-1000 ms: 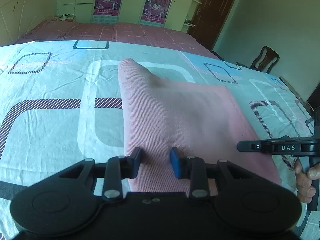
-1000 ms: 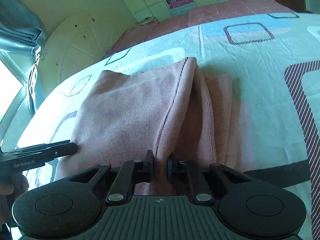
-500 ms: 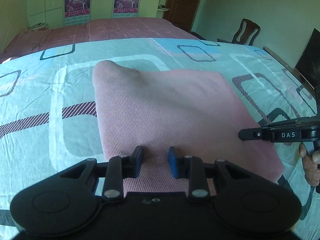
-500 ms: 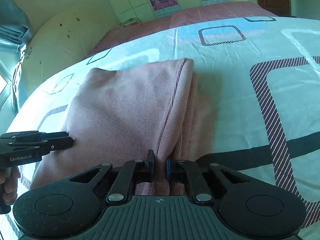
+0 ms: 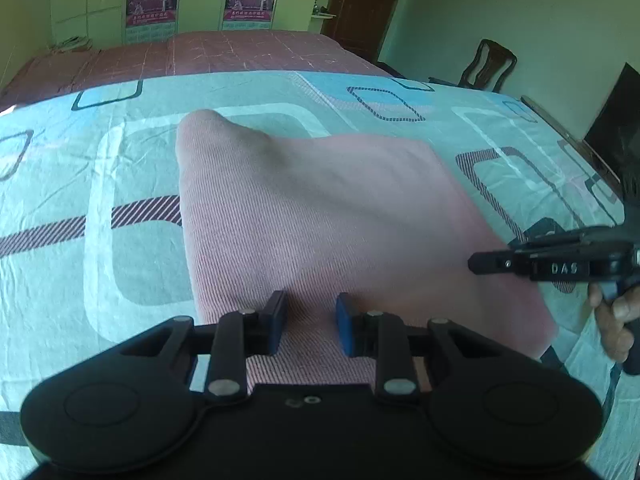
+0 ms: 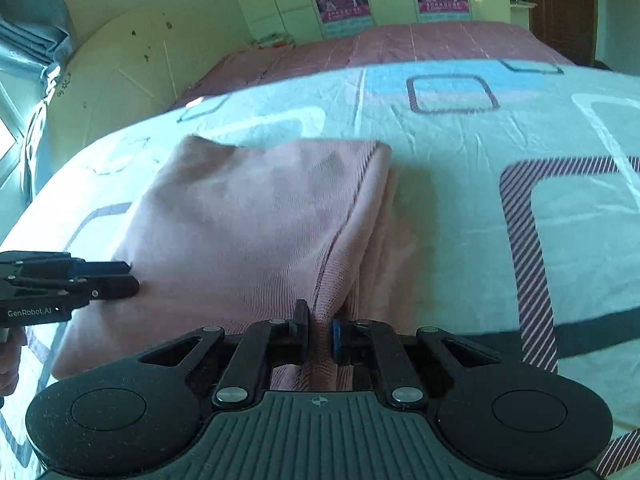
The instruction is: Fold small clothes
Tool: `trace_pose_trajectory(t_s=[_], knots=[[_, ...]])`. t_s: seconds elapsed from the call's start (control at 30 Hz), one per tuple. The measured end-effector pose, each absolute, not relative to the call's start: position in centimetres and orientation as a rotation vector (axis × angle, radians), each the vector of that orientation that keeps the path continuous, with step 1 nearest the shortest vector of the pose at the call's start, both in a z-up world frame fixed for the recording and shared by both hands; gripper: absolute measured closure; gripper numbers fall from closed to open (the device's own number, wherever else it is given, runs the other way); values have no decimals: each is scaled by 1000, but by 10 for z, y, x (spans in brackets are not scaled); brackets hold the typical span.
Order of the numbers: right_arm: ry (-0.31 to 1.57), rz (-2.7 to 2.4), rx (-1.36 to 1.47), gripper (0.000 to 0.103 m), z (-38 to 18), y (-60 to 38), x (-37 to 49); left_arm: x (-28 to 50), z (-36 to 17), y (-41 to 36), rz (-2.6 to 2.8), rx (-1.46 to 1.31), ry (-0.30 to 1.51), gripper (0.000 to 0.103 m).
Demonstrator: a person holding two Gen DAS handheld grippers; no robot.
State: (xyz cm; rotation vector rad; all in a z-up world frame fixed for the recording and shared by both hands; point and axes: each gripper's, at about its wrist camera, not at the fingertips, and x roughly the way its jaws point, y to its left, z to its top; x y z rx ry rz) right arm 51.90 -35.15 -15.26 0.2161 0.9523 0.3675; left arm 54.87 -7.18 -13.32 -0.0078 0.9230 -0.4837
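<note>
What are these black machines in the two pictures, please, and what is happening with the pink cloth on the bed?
No robot is here. A person holds a hand tool in each hand, and each tool ends in a two-finger claw with a wide-angle camera behind it, looking along the fingers. One picture comes from the left tool, the other from the right, so each also shows the other tool from the side.

On the patterned bedsheet lies a pink knit garment, already folded over.

The right claw is shut on the garment's near edge, at the seam. The left claw has just been closing; the fabric lies between its fingers, but a gap shows there, so it looks open, not pinching. Part of a hand shows on the right tool's handle.
</note>
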Motion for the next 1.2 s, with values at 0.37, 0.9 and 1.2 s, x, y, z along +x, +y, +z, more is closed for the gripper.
trace_pose_trajectory(t_s=[0.37,0.9,1.2], knots=[[829,282,234,93,-120,-367,510,557,-110,-54,-499,-39,831,69],[885,232,58,89,-152,-338,612,648,-144,-74,-426,52,879,67],[758,342,75,49,-101,-339,513,541,-111,-45,-436,157,704,73]])
